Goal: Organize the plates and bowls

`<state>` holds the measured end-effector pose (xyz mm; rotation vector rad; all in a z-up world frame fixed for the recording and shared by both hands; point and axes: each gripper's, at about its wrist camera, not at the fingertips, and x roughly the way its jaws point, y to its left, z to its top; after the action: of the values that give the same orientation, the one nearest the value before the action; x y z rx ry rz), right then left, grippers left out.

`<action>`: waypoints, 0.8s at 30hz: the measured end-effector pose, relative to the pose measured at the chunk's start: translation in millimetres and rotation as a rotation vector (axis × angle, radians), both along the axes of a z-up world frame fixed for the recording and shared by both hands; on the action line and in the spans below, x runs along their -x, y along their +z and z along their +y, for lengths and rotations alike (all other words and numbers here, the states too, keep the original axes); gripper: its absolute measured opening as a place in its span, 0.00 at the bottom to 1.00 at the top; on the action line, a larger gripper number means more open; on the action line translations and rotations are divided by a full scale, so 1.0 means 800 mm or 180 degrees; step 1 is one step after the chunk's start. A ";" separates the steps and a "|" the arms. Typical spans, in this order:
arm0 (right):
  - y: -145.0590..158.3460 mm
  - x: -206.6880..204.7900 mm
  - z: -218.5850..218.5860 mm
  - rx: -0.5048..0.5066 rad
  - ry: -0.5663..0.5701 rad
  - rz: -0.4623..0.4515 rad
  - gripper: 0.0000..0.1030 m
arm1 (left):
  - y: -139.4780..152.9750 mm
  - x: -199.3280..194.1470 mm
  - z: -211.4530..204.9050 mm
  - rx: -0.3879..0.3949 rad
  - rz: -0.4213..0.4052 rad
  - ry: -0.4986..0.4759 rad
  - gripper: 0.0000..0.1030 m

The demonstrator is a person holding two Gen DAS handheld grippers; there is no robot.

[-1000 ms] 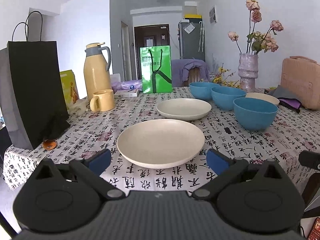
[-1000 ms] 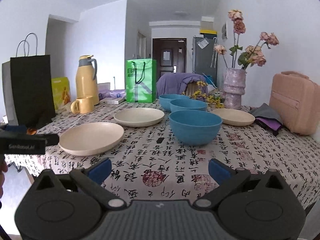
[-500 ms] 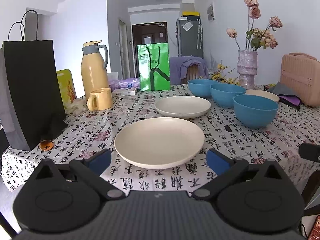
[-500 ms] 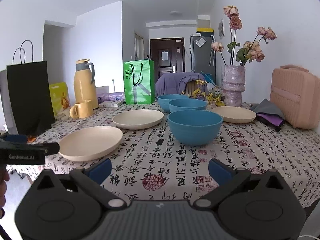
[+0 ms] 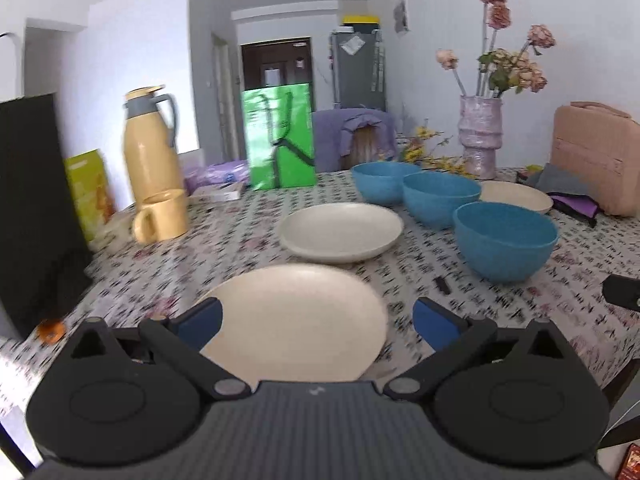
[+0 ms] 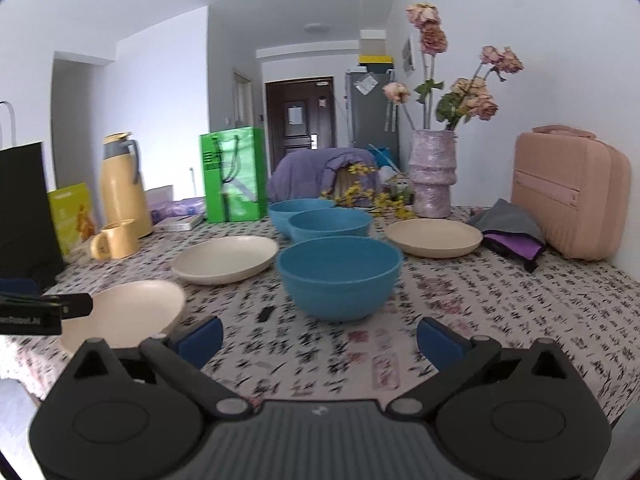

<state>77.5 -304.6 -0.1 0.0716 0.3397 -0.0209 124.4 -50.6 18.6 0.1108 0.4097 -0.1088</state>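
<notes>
Three cream plates and three blue bowls sit on the patterned tablecloth. In the left wrist view my open left gripper (image 5: pixel 318 326) hangs over the near plate (image 5: pixel 296 320); a second plate (image 5: pixel 341 231) lies behind it, the near bowl (image 5: pixel 505 246) to the right, then two more bowls (image 5: pixel 440 198) (image 5: pixel 384 182) and a third plate (image 5: pixel 514 196). In the right wrist view my open, empty right gripper (image 6: pixel 320 338) faces the near bowl (image 6: pixel 339 280); the near plate (image 6: pixel 128 316) is at left, partly behind the left gripper.
A yellow mug (image 5: pixel 162 216), yellow thermos (image 5: pixel 150 148), black bag (image 5: pixel 30 200) and green bag (image 5: pixel 280 146) stand at left and back. A vase of flowers (image 6: pixel 432 172), pink case (image 6: pixel 570 192) and folded cloths (image 6: pixel 508 228) are at right. A small dark object (image 6: pixel 266 314) lies before the bowl.
Both grippers have moved forward over the table; the near plate now lies between the left gripper's fingers and the near bowl looms closer to the right gripper. Both stay open.
</notes>
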 end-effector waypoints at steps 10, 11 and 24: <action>0.026 -0.074 -0.075 -0.0015 -0.0329 0.0079 1.00 | 0.039 -0.102 -0.083 0.0046 0.0180 -0.0694 1.00; 0.029 -0.083 -0.084 -0.0016 -0.0356 0.0085 1.00 | 0.044 -0.118 -0.093 0.0067 0.0230 -0.0813 1.00; 0.059 -0.227 -0.207 -0.0296 -0.0616 0.0285 1.00 | 0.106 -0.342 -0.232 0.0044 0.0485 -0.1717 1.00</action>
<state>259.4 -470.2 47.0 0.1961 0.4223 -0.2003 398.0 -236.1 103.6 0.1985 0.5234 -0.6544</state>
